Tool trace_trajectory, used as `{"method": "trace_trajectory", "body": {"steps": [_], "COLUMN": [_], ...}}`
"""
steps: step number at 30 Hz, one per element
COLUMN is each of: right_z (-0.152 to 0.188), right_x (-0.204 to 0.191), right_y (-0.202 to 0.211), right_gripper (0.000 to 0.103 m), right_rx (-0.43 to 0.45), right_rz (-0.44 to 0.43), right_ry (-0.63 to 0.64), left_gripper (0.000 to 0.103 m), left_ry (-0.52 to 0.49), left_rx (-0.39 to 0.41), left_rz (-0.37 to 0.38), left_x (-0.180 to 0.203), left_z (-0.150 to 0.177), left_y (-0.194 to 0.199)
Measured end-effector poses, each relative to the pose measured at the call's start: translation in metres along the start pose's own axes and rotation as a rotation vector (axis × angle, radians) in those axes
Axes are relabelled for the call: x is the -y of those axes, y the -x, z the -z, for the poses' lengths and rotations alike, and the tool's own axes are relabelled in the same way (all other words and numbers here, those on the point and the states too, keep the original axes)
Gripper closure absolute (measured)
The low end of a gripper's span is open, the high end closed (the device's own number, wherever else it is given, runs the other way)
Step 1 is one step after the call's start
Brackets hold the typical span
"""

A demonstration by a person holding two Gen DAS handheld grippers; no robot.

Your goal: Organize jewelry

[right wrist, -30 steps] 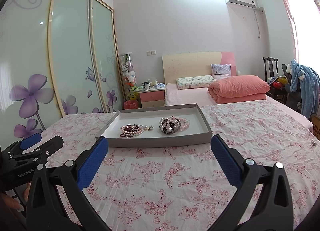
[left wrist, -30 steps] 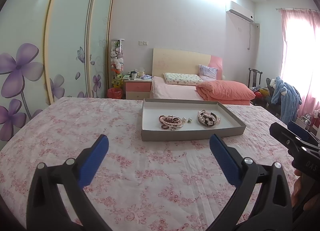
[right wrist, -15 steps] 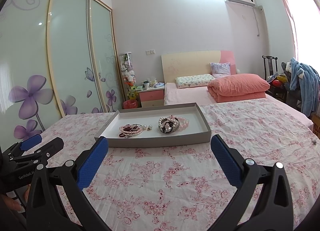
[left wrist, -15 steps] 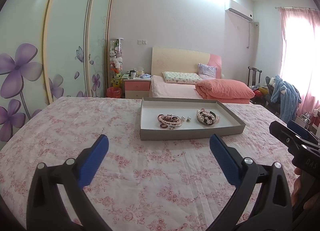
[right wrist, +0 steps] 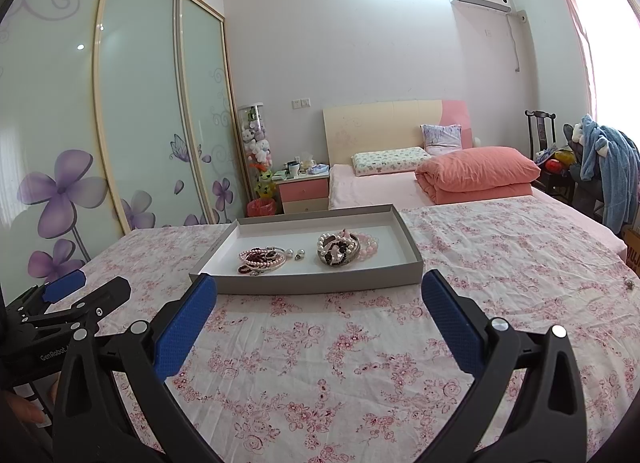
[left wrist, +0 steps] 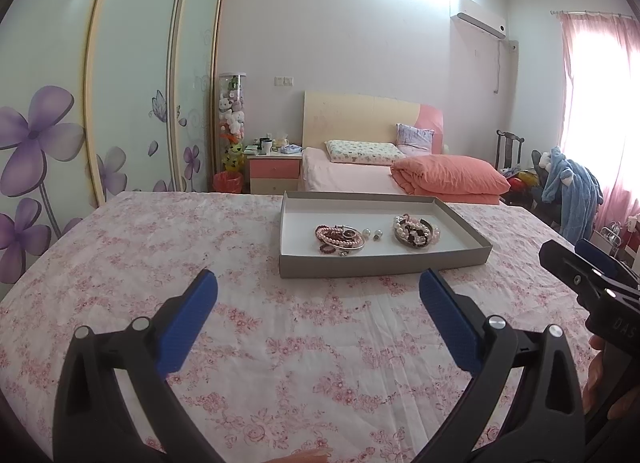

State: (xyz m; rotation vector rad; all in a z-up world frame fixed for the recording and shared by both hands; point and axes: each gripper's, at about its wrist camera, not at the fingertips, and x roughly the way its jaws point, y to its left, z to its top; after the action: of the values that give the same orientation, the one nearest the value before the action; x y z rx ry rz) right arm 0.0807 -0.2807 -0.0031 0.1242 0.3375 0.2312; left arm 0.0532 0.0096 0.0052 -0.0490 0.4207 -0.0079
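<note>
— Two grippers, both held low over the pink floral bedspread. Start on the left: what is that one doing?

— The left gripper, black with blue ribbed pads, has its jaws spread wide with nothing between them. Ahead of its jaws and a little to the right sits the shallow grey cardboard tray with a white floor, lying flat on the cloth.

— And in the tray?

— From left to right: a heap of pink and dark red bead bracelets, then a few loose pearl earrings just beside it, then a second heap of white pearl and dark bead bracelets. The two heaps lie apart, the earrings between them.

— The right gripper?

— The right gripper, same black frame and blue pads, also gapes wide and holds nothing. The tray's near wall lies just beyond its fingertips, and the jewelry lies straight ahead between the jaws, further in. Neither gripper touches the tray.

— Anything past it?

— A pink bed with a folded coral quilt, well beyond the tray.
</note>
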Motion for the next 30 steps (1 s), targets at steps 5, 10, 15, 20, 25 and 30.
{"method": "trace_trajectory", "body": {"steps": [5, 10, 15, 20, 25, 30], "right_z": [-0.0003, 0.0000, 0.0015, 0.0012, 0.0028, 0.0015], "right_x": [0.0000, -0.0001, -0.0009, -0.0008, -0.0019, -0.0009], "right_y": [-0.0001, 0.0000, -0.0007, -0.0007, -0.0003, -0.0009], "right_gripper": [0.002, 0.002, 0.002, 0.002, 0.002, 0.002], "right_rx": [0.000, -0.001, -0.003, -0.003, -0.004, -0.003], "right_rz": [0.000, -0.001, -0.001, -0.001, -0.001, -0.001], "right_ry": [0.000, -0.001, -0.001, -0.002, -0.002, -0.003], "left_gripper": [0.004, 0.004, 0.004, 0.004, 0.004, 0.004], "left_ry": [0.000, 0.002, 0.000, 0.001, -0.001, -0.001], "left_rx": [-0.001, -0.003, -0.005, -0.006, -0.007, -0.007], "left_rz": [-0.001, -0.002, -0.003, -0.003, -0.004, -0.003], "left_x": [0.0004, -0.0004, -0.0027, -0.0016, -0.0015, -0.0010], "left_z": [-0.0001, 0.0010, 0.0022, 0.0020, 0.0024, 0.0013], "left_y": [-0.0004, 0.0001, -0.0018, -0.0013, -0.0008, -0.0019]}}
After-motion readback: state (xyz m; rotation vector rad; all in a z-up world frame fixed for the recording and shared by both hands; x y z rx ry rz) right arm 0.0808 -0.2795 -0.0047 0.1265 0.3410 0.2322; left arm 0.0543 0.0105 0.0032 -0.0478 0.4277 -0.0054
